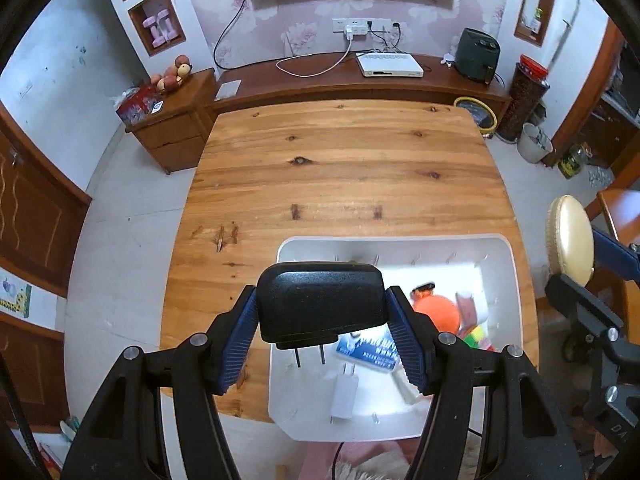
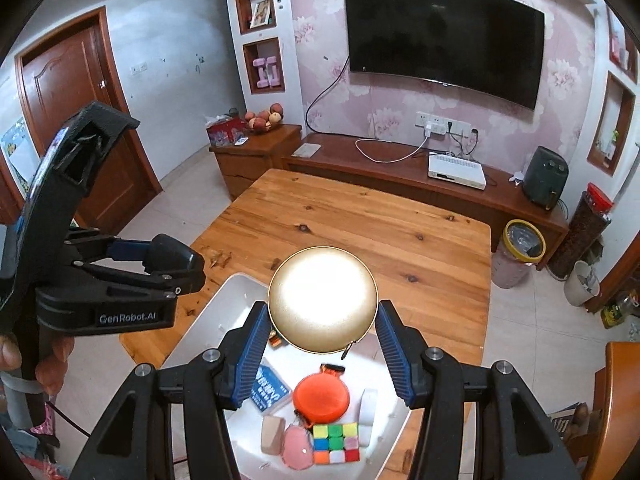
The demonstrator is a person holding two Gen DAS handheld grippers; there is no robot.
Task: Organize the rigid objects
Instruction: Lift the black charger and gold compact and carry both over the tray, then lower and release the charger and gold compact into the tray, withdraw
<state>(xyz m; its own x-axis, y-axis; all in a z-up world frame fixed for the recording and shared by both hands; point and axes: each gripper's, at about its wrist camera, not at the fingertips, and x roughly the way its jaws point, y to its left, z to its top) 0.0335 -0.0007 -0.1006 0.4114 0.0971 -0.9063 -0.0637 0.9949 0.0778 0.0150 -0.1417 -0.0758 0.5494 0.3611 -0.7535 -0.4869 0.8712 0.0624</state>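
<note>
Black matte plug adapter (image 1: 320, 304), two metal prongs, is clamped in left gripper (image 1: 322, 334) above white plastic bin (image 1: 508, 280). Round gold case (image 2: 323, 299) is gripped by right gripper (image 2: 323, 354). One glossy cube (image 2: 336, 442) is seen inside.

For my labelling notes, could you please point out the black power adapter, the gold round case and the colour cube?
Black power adapter (image 1: 320, 300), left wrist view, front face.
Gold round case (image 2: 323, 300), right wrist view, lid centre.
Colour cube (image 2: 336, 442), right wrist view, top face.

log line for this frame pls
left gripper: black adapter held | right gripper: gold case held | both above white bin
</note>
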